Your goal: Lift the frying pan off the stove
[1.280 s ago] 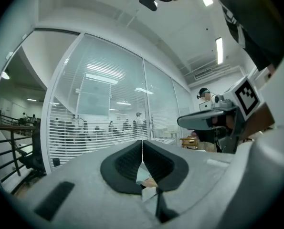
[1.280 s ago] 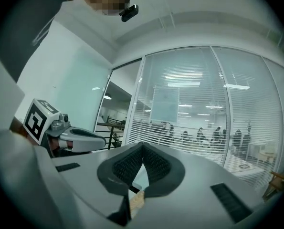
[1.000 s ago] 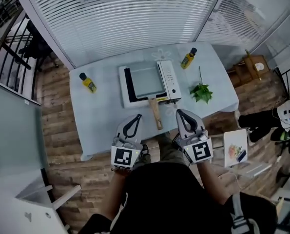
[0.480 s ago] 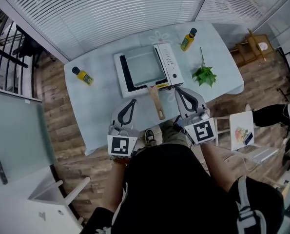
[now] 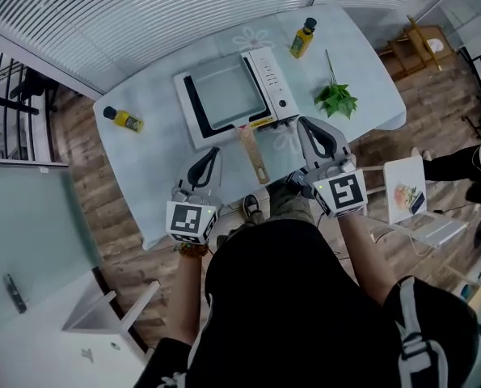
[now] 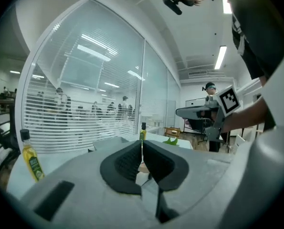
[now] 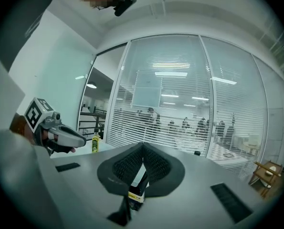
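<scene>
A square grey frying pan [image 5: 224,95] sits on a white portable stove [image 5: 266,83] on the pale blue table [image 5: 155,172]. Its wooden handle [image 5: 252,153] points toward the table's near edge. My left gripper [image 5: 216,151] hovers just left of the handle, jaws shut and empty. My right gripper [image 5: 303,123] is to the handle's right, near the stove's front corner, also shut and empty. Neither touches the pan. In the left gripper view the closed jaws [image 6: 142,148] show nothing between them. The right gripper view shows the same of its own jaws [image 7: 142,149].
One yellow oil bottle [image 5: 120,119] stands at the table's left, another [image 5: 301,37] at the far right. A bunch of green leaves [image 5: 335,99] lies right of the stove. A white stool with a printed sheet [image 5: 403,200] stands off the table's right. Window blinds run behind.
Both grippers have advanced a little along either side of the handle, still shut. The head view has swung, so the table sits higher and more tilted in the frame.
</scene>
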`<state>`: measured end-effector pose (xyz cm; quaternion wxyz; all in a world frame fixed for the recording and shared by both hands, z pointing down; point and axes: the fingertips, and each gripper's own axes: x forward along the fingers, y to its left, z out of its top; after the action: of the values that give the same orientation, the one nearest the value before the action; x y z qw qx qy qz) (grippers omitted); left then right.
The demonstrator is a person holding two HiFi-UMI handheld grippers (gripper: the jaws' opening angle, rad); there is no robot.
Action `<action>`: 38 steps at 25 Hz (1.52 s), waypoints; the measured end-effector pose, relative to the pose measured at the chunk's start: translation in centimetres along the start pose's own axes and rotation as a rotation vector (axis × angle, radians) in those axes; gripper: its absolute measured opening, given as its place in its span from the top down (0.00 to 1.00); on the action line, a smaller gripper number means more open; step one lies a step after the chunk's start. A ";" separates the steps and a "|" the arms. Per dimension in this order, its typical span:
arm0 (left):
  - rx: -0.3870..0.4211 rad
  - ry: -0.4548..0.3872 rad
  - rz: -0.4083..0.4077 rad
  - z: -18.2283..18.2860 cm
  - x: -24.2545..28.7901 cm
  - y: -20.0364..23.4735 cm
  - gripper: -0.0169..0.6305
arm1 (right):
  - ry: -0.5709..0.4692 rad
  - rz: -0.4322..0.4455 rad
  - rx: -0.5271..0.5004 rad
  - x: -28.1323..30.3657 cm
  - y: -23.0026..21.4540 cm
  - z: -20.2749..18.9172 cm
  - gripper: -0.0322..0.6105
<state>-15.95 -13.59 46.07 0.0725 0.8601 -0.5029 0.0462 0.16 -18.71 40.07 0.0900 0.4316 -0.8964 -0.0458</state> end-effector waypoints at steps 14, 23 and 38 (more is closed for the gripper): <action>-0.438 0.214 -0.226 -4.8 1.8 -0.6 0.71 | 0.018 -0.026 0.035 -1.0 -1.8 -1.3 0.95; -1.295 0.107 -0.399 -5.8 2.8 0.0 0.63 | 0.012 -0.025 0.065 -0.8 -1.9 -1.4 0.95; -1.441 0.278 -0.547 -8.1 6.4 -2.0 0.58 | 0.049 -0.048 0.063 -1.5 -3.4 -2.3 0.95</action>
<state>-11.12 -16.71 54.89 0.6838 0.6808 -0.1653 -0.2039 4.14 -19.66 41.59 0.0973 0.4568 -0.8842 -0.0091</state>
